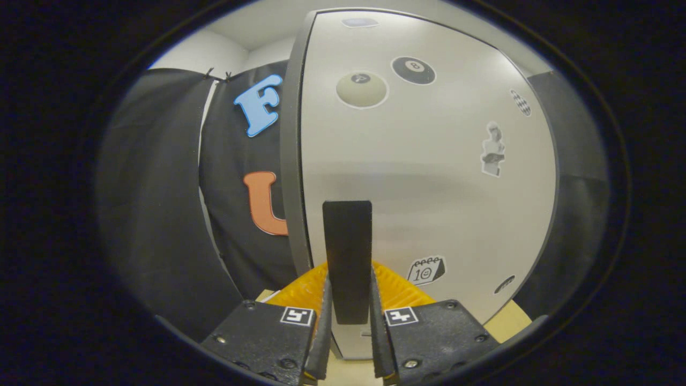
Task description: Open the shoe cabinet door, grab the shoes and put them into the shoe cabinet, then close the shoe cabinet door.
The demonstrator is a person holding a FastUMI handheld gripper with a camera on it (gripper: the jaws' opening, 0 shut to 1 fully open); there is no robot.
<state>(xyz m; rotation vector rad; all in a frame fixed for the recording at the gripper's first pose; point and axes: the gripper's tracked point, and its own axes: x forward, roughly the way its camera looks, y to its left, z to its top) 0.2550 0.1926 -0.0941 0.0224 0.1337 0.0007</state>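
The shoe cabinet door point(429, 177) is a pale panel with several stickers, standing right in front of me. A black upright handle point(347, 236) is fixed low on it. My gripper point(349, 276) is shut on this handle, with one finger pressed against each of its sides. A grey edge point(292, 161) runs along the door's left side. I cannot tell whether the door is shut or slightly ajar.
The booth's black cloth wall point(161, 203) hangs to the left of the cabinet and also shows to its right. A pale wooden surface point(512, 321) lies under the cabinet's lower right corner.
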